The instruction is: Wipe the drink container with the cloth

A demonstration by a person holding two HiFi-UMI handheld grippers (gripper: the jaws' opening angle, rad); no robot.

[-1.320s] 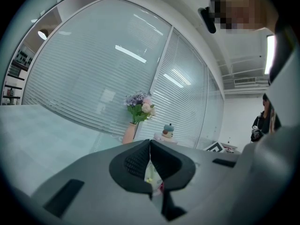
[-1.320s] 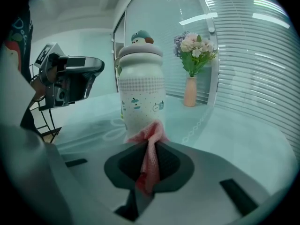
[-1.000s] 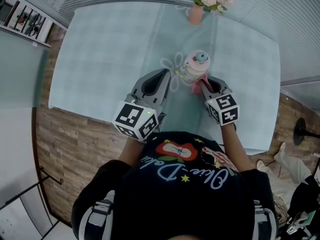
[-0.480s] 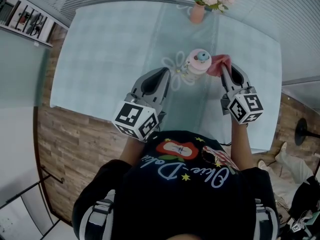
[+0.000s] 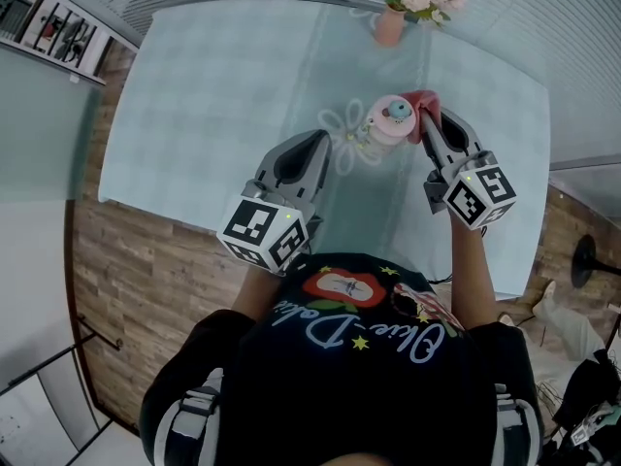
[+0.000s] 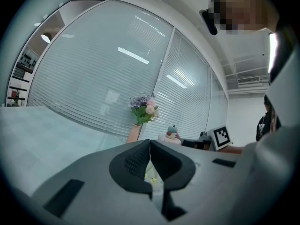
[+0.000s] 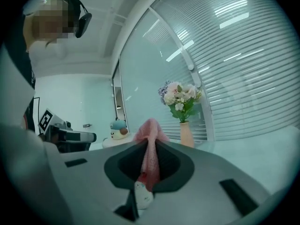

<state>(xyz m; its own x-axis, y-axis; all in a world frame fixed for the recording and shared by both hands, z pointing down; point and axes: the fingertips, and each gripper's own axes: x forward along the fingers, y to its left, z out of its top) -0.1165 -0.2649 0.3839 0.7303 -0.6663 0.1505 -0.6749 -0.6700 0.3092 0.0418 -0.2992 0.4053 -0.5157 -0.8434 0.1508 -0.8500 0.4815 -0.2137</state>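
Observation:
A pink drink container [image 5: 391, 124] with a small blue-topped figure on its lid stands on the pale table [image 5: 194, 105]. In the head view my right gripper [image 5: 425, 116] is shut on a pink cloth [image 5: 423, 102], pressed against the container's right far side. The right gripper view shows the cloth [image 7: 149, 130] pinched between the jaws of the right gripper [image 7: 149, 146], with the container [image 7: 117, 128] just left of it. My left gripper [image 5: 321, 141] is shut with nothing in it, a short way left of the container. The left gripper [image 6: 150, 146] sees the container [image 6: 171, 136] ahead to the right.
A pink vase of flowers [image 5: 400, 8] stands at the table's far edge behind the container. A white flower outline [image 5: 340, 134] is drawn on the table between the left gripper and the container. Wooden floor [image 5: 126, 270] borders the table's near edge.
My right gripper has carried the cloth from the container's near side round its right side and farther back. The left gripper and the container have stayed put.

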